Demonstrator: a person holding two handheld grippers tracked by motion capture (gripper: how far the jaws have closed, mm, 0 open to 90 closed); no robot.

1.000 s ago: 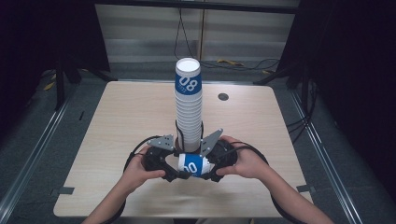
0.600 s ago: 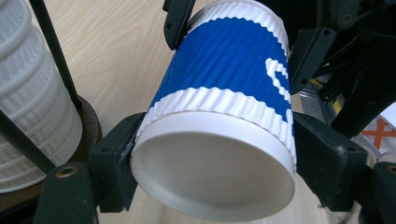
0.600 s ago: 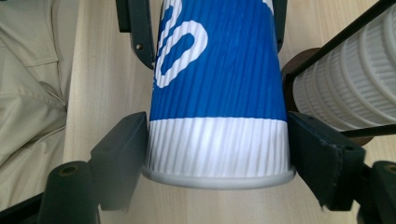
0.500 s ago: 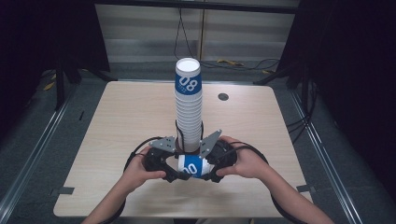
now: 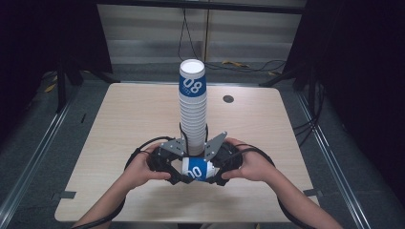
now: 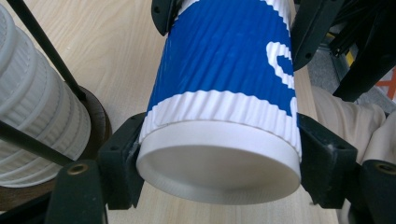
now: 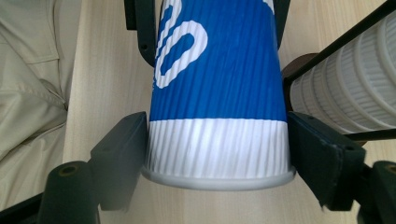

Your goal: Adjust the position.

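Since a moment ago the left claw (image 5: 177, 168) has just closed onto the blue ripple cup (image 5: 196, 168), which the right claw (image 5: 215, 168) also clamps, lying sideways over the desk (image 5: 119, 124) at six o'clock of the cup stack (image 5: 193, 107).

I read a white "08" on the blue band of the top cup (image 5: 192, 80) of the stack. The lying cup (image 5: 196, 169) shows white digits too; I make out only "0".

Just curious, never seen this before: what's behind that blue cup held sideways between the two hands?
Right behind the blue and white ribbed paper cup rises a tall stack of white ribbed paper cups, blue-banded on top, on a dark round base. The stack's foot hides behind the cup and tools.
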